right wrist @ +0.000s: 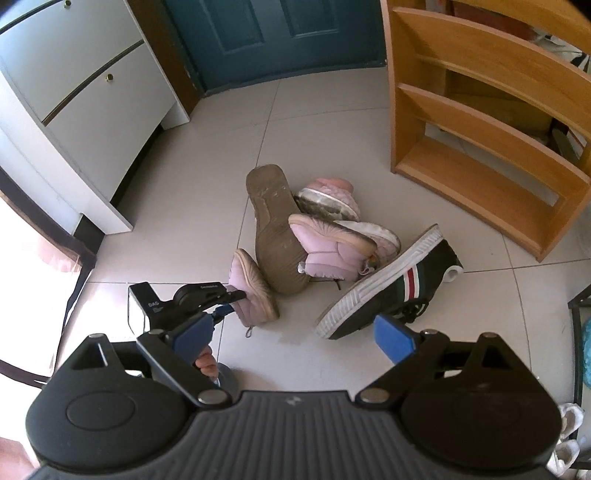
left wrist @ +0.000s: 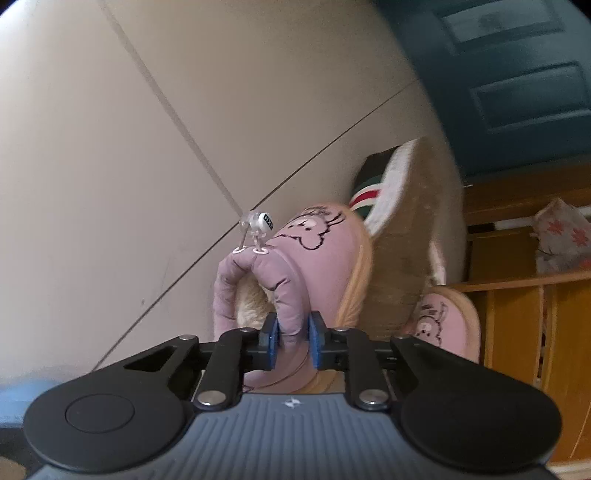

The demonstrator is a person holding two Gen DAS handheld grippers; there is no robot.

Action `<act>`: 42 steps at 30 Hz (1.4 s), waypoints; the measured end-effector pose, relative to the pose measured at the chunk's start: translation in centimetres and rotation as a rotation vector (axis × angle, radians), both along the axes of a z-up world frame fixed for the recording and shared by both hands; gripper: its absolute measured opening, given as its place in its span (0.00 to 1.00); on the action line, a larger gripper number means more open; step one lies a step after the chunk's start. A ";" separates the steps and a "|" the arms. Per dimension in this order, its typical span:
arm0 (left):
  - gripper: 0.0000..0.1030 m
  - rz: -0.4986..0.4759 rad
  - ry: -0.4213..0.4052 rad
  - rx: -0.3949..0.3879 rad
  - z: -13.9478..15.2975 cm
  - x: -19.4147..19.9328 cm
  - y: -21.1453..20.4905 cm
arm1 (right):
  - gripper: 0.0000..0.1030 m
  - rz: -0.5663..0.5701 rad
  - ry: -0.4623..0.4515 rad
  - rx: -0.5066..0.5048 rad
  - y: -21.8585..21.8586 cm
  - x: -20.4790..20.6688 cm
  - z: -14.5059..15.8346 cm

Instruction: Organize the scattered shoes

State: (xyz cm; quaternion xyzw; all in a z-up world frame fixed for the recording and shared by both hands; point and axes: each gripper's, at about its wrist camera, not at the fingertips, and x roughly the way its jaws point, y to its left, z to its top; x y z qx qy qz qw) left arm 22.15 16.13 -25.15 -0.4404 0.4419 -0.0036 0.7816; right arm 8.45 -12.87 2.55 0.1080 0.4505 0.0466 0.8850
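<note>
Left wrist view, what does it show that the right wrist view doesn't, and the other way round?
Only the left wrist view shows the blue pads pinching the pink boot's collar and the cartoon print on it. Only the right wrist view shows the open right gripper, the white cabinet, the whole shoe pile and the rack's bare shelves. Both show the pink boot, the striped black sneaker, the brown sole and the blue door.

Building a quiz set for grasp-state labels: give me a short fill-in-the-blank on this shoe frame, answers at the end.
1. The left gripper is shut on the collar of a ____ boot.
2. The right gripper hovers with its jaws ____.
3. The black sneaker with red and green stripes lies on the ____ floor.
4. The wooden shoe rack stands to the right of a ____ door.

Answers: pink; open; tiled; blue
</note>
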 end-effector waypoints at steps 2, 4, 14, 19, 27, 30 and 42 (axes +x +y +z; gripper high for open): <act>0.13 -0.073 -0.044 0.100 1.9 0.6 -1.6 | 0.92 0.000 -0.006 -0.002 0.0 0.1 0.1; 0.13 -0.151 -0.082 0.214 3.6 1.4 -3.0 | 0.92 0.001 -0.015 -0.006 0.0 0.1 0.3; 0.13 -0.706 -0.269 0.610 9.4 -2.7 -7.7 | 0.92 -0.035 -0.081 0.026 -1.8 -1.2 2.5; 0.14 -0.992 -0.251 0.686 8.4 -8.1 -11.9 | 0.92 -0.068 -0.087 0.076 -2.8 -1.4 3.0; 0.41 -1.104 -0.066 0.735 6.0 -12.8 -15.3 | 0.92 -0.043 -0.071 0.057 -2.6 -1.2 3.0; 0.49 -1.001 -0.014 0.756 9.7 -12.0 -14.0 | 0.92 -0.039 -0.078 0.051 -2.6 -1.2 3.0; 0.83 -0.663 0.079 0.734 26.5 -19.0 -7.8 | 0.91 0.786 -0.185 -0.387 4.8 -0.7 -5.8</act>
